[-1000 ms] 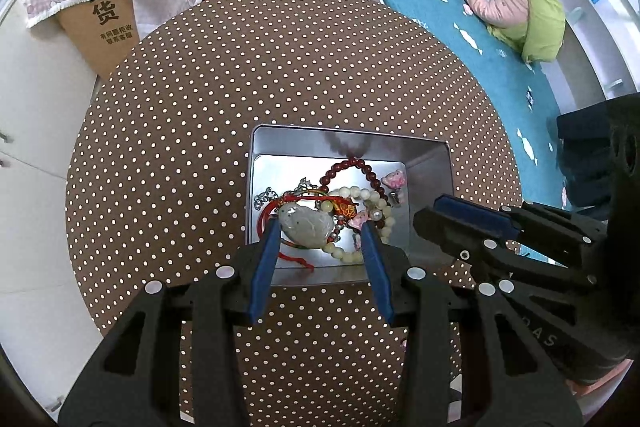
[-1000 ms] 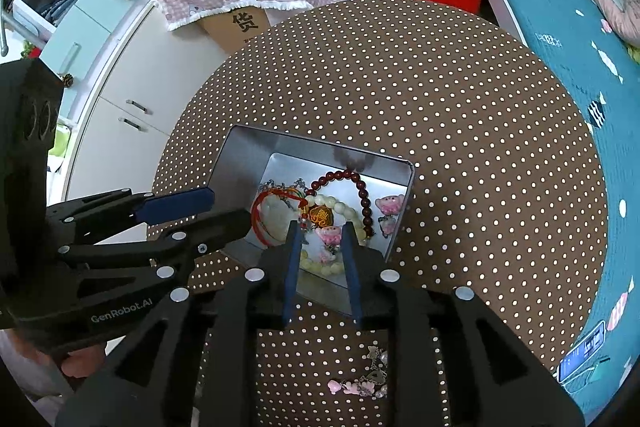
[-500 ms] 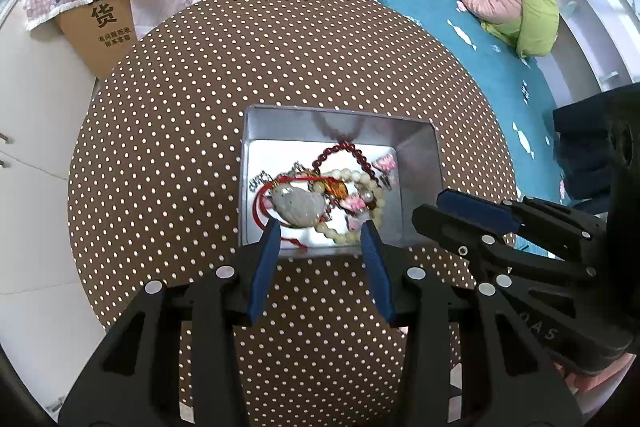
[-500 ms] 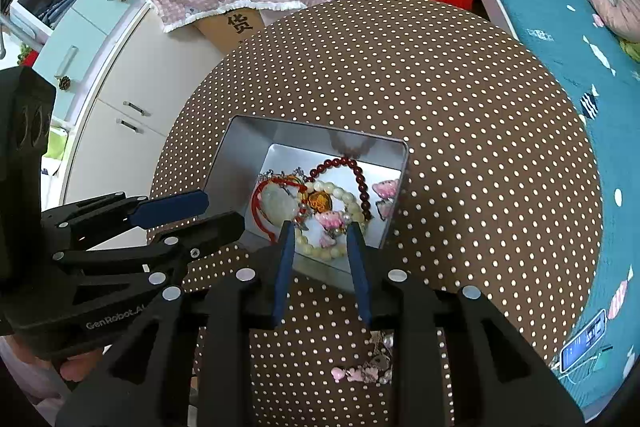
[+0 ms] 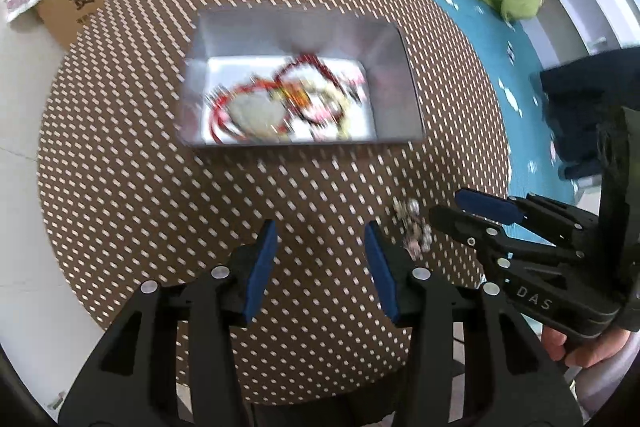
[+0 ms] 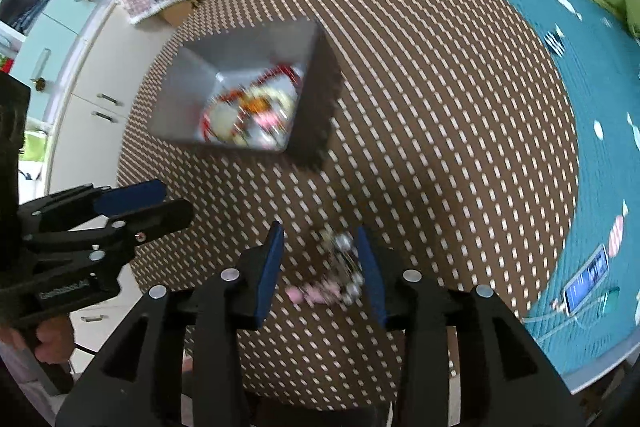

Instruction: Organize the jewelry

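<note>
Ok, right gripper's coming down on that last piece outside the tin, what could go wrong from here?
1. The pink and silver piece lies loosely strung between the opening right gripper pads; closing could catch one end and let the rest dangle or slip.
2. It sits near the table edge, so a nudge might push it off.
3. The left gripper hovers close and could collide.
</note>
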`<state>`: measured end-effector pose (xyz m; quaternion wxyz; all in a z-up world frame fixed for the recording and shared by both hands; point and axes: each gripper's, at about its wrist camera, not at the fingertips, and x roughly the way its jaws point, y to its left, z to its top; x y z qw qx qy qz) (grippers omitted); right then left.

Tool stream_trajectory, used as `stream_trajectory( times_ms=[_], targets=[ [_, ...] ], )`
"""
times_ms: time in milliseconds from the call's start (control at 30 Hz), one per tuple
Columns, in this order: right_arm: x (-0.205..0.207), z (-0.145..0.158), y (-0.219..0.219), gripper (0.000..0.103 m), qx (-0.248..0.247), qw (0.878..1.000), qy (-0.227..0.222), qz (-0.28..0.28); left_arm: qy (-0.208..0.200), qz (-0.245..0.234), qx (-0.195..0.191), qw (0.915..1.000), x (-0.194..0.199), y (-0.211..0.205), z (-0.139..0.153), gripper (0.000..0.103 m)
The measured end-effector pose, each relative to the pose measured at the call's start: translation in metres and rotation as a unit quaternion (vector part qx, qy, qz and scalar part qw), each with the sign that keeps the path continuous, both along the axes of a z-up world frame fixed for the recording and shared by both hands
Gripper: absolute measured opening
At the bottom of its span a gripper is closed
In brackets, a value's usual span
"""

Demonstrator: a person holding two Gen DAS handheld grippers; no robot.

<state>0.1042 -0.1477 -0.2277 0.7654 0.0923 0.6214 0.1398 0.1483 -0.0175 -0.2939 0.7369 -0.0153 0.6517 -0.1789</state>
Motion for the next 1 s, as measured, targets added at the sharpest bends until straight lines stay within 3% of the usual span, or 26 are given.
stream_trajectory(
  times_ms=[233, 500, 633, 800, 1000],
  targets=[
    [-0.017, -0.02, -0.012, 0.044, -0.019, 0.999, 0.033, -0.016, 0.042, -0.063, -0.019, 0.997, -0.019, -0.03, -0.027, 0.049],
    [-0.023, -0.025, -0.029, 0.045, -0.022, 0.998, 0.041, -0.033, 0.043, -0.115, -0.008, 0.9923, -0.027, -0.057, -0.046, 0.047],
    [-0.024, -0.027, -0.034, 0.046, -0.022, 0.998, 0.047, -0.038, 0.045, -0.128, -0.002, 0.9908, -0.029, -0.067, -0.05, 0.039],
    [-0.03, -0.026, -0.038, 0.046, -0.021, 0.998, 0.049, -0.043, 0.044, -0.145, 0.008, 0.9884, -0.028, -0.08, -0.055, 0.014],
    [-0.032, -0.025, -0.04, 0.046, -0.019, 0.997, 0.051, -0.046, 0.036, -0.158, 0.018, 0.9866, -0.03, -0.093, -0.059, 0.012]
  ],
)
